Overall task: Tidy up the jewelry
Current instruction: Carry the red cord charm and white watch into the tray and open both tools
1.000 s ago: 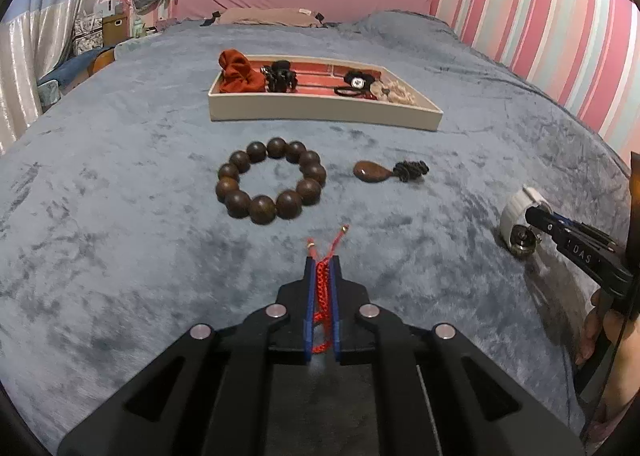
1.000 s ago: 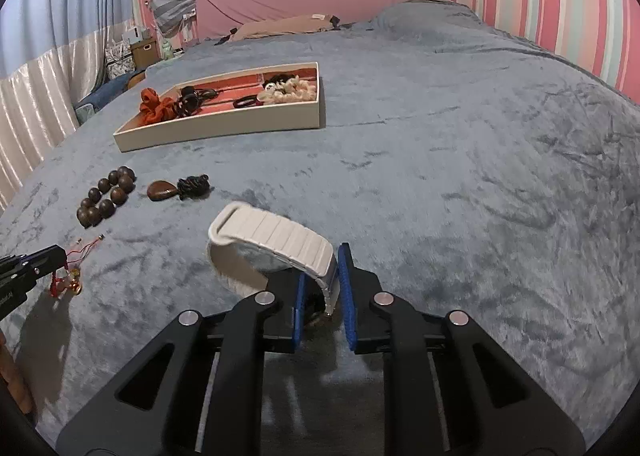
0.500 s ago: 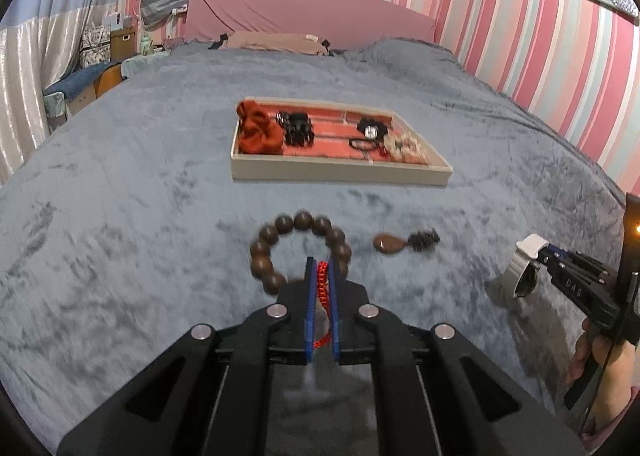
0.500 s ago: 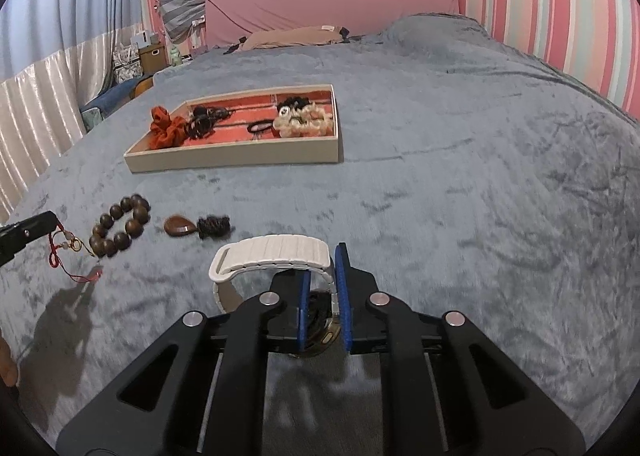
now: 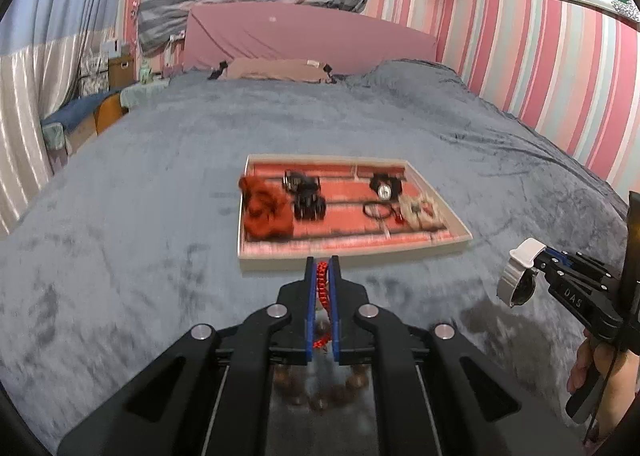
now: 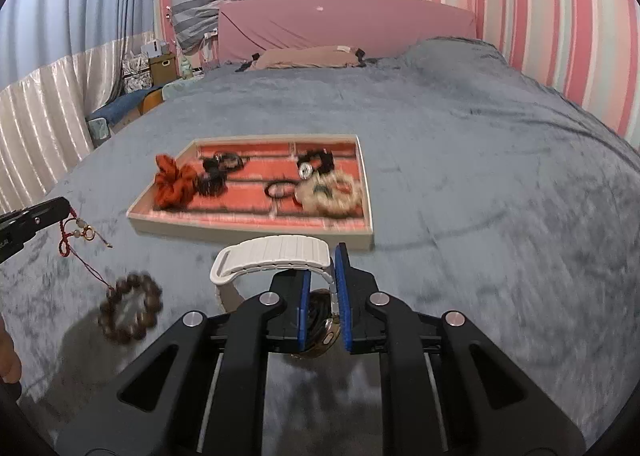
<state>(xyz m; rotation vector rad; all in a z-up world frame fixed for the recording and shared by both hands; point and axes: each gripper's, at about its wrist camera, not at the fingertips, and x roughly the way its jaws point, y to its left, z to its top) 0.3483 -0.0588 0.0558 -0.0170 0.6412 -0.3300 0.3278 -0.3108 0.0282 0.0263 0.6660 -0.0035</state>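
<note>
Two views, left first: the left hand-held gripper is clenched on a red cord bracelet, limp and light, before the tray. Right wrist: the right hand-held gripper grasps a white-strapped watch (heavier; grip the case).

Plush matt blanket, wood-bead bracelet

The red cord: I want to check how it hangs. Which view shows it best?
The right wrist view: the red cord dangles from the left gripper, beads and loose end in full view. The left wrist view shows only a short stretch pinched between the fingers.
</note>
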